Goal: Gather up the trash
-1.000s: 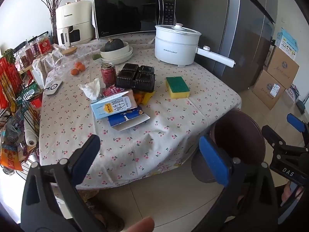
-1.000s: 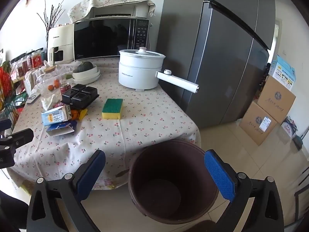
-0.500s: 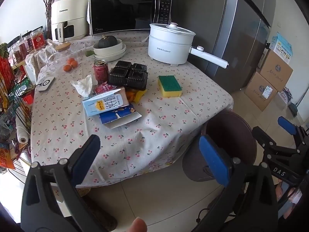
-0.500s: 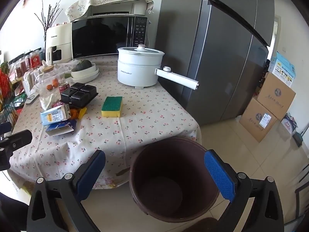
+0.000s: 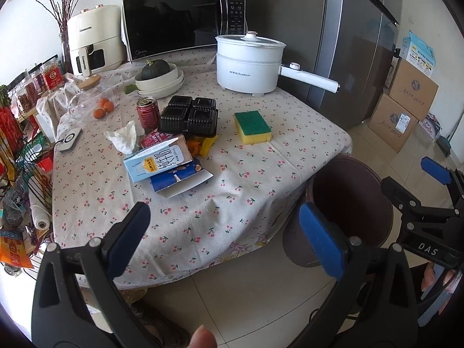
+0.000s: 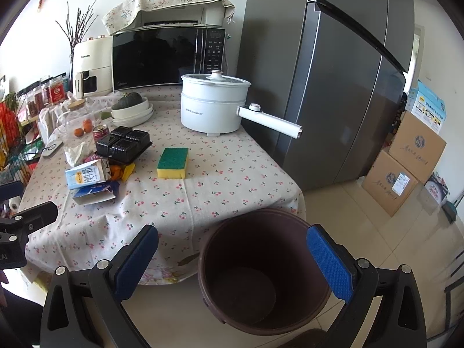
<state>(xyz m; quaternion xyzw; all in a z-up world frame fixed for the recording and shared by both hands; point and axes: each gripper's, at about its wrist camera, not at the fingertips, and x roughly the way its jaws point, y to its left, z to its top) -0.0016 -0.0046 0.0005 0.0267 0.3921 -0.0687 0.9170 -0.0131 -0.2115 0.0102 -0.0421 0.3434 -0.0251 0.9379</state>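
Both sets of fingers are wide open and hold nothing. Reach the left gripper ahead to the milk carton, then drop it in the bin under the right gripper.

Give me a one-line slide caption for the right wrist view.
Open right gripper above an empty brown bin beside a cloth-covered table strewn with cartons and wrappers.

— That tablecloth looks like soft matt cotton.
— The fridge is brushed metal; the electric pot is glossy white, and the bin is dull brown plastic.
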